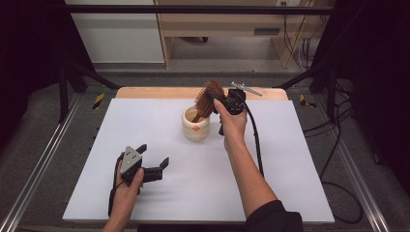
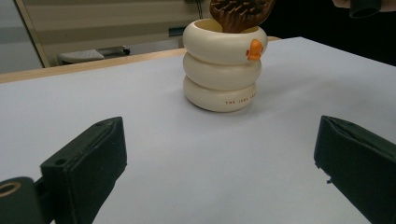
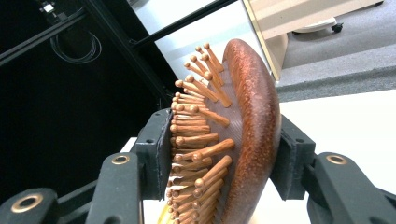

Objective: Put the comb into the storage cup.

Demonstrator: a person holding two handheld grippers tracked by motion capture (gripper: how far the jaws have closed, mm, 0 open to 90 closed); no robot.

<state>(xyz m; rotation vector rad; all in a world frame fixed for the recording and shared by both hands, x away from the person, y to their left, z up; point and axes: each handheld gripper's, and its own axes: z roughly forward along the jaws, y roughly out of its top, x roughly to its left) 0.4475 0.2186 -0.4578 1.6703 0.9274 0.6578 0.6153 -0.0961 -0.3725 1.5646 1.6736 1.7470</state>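
The right hand-held gripper (image 1: 223, 102) was clamped on the head of the brown wooden paddle hairbrush with pegged bristles (image 1: 208, 99), one jaw on the pegs, one on the back. Its handle stood in the cream ringed ceramic cup (image 1: 196, 126) near the tabletop's (image 1: 159, 198) far edge, so release or withdrawal remained. The left hand-held gripper (image 1: 153, 159) rested idle, jaws wide apart, toward the near left corner.

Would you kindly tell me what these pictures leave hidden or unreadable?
- Brush handle: in the high view it drops into the cup, whose wall hides its lower end.
- Cup's inside: left gripper view, covered by the brush head and the rim.
- Lettering low on the cup: left gripper view, too small to read.
- Brush head's lower part: right gripper view, cut off by the bottom edge.
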